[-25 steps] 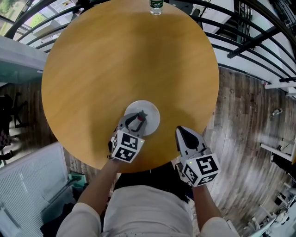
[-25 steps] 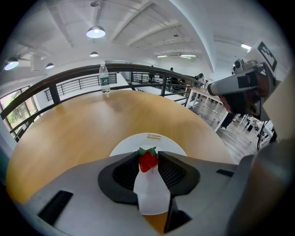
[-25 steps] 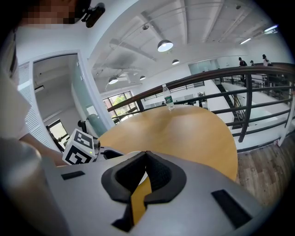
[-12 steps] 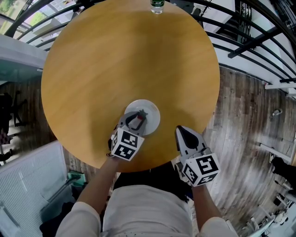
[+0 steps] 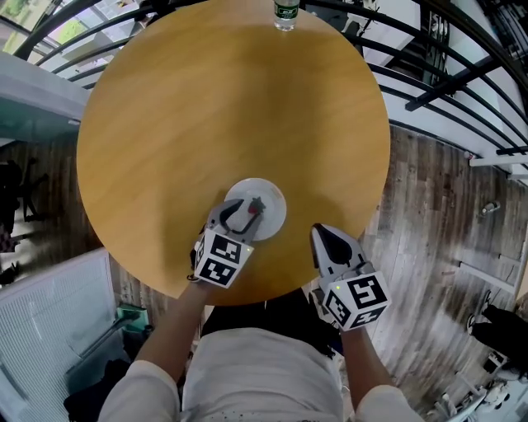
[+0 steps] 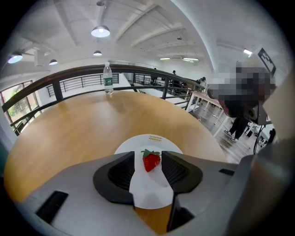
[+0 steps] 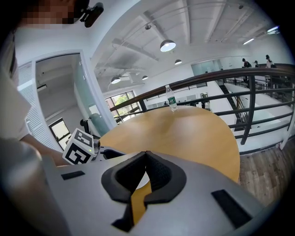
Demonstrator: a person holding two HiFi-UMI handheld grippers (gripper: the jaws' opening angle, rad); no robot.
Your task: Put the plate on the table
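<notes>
A round wooden table (image 5: 231,99) fills the upper frame. The white plate (image 5: 274,196) lies flat on it, lower centre. The left gripper (image 5: 244,214) reaches over the plate's near rim, its fingers opening and clear of it. The right gripper (image 5: 320,233), lower right, has its fingers closed on nothing. A water bottle (image 5: 285,11) stands at the top edge. A strawberry (image 6: 151,161) sits on the plate between the left fingers.

Grey right tongs (image 7: 146,153), jaws together, empty, above a round tan wooden worktop (image 7: 189,133); clear bottle (image 7: 171,102) at its far edge.
</notes>
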